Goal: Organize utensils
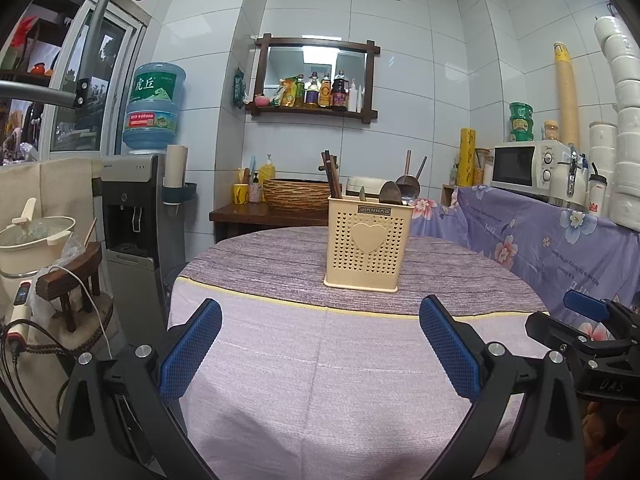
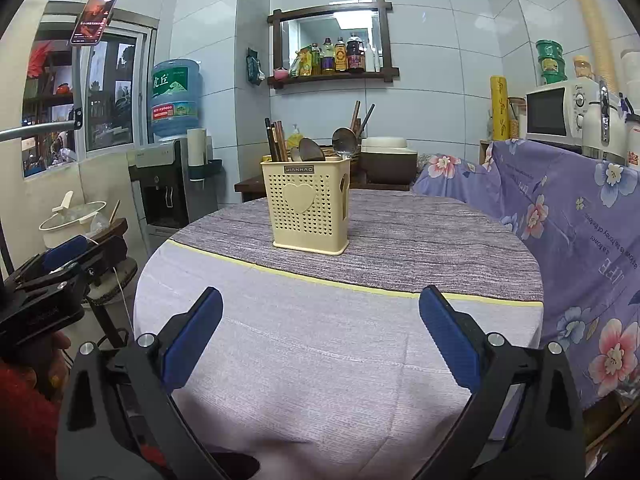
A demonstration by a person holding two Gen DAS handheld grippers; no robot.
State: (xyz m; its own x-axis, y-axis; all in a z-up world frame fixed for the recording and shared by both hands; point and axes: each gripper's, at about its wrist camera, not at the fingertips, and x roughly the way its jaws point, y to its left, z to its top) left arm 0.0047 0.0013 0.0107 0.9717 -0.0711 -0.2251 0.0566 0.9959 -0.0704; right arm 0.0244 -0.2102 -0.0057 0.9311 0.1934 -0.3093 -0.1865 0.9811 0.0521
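While hovering over the near edge of the table (image 1: 320, 380) in the left wrist view, left gripper (image 1: 320, 344) spread wide, nothing between the blue pads (image 1: 192, 352). Caddy (image 1: 366, 244) upright on the darker cloth band, well beyond the fingertips, a little right of centre; chopsticks (image 1: 331, 176) standing in its left compartment, spoons (image 1: 390, 193) and a ladle (image 1: 408, 188) bowl-up toward the right. Right gripper (image 1: 588, 320) visible at the right edge, level with the left, also short of the caddy. No loose utensil on the cloth. Over in the right wrist view, right gripper (image 2: 320, 336) likewise spread, empty, above the pale front part of the table (image 2: 320, 360). Caddy (image 2: 308, 208) left of centre and well apart from the fingers, chopsticks (image 2: 276, 140) at its left end, spoons (image 2: 310, 150) mid, ladle (image 2: 345, 141) at right. Left gripper (image 2: 60, 264) at the left edge, off the table side. Judging from this: either the opening approach or the finish, since everything already sits inside. If sorting remains, next move probably a reach forward and down over the rim, jaws narrowed to pinch one handle without tipping the light caddy; possibly steadying its wall with the other gripper.
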